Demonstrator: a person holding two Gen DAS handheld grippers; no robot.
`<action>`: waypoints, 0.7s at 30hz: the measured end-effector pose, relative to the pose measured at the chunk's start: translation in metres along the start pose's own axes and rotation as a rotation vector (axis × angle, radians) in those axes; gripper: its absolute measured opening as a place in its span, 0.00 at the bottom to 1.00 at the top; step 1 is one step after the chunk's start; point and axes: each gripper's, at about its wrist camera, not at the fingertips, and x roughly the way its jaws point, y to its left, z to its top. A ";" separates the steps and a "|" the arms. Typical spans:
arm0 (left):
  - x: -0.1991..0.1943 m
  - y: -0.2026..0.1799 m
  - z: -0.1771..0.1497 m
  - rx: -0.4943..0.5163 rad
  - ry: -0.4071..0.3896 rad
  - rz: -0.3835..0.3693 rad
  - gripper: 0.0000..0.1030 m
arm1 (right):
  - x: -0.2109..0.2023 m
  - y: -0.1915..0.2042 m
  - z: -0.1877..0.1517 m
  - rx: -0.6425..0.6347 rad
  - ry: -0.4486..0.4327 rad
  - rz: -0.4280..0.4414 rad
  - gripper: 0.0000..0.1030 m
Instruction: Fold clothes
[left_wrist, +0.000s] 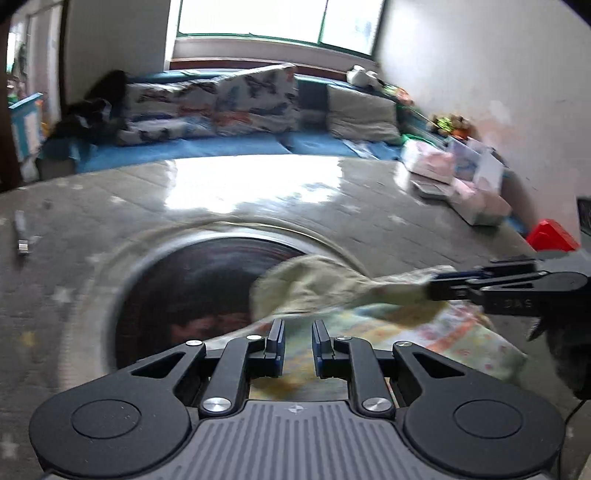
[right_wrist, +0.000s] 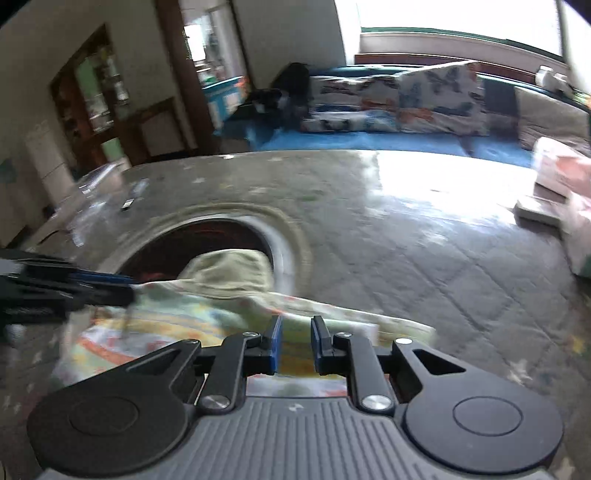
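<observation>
Directly below both tongs lay pastel printed garment (left_wrist: 424, 325) on counter (left_wrist: 258, 206), long axis running side to side. Left tongs (left_wrist: 298, 341) hovered slightly parted, empty; right tongs (right_wrist: 295, 339) likewise, nothing gripped.

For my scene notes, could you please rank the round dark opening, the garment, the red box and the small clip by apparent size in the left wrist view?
1. Opening
2. Garment, partly hidden, so close to the opening
3. Red box
4. Clip
</observation>
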 end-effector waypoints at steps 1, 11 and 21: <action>0.007 -0.004 0.000 0.003 0.009 -0.005 0.17 | 0.004 0.005 0.001 -0.016 0.008 0.006 0.15; 0.043 0.002 0.001 -0.056 0.049 0.018 0.17 | 0.034 0.002 0.011 0.011 0.026 -0.030 0.15; -0.007 -0.037 -0.027 0.026 -0.004 -0.069 0.17 | -0.026 0.040 -0.018 -0.160 0.033 0.050 0.17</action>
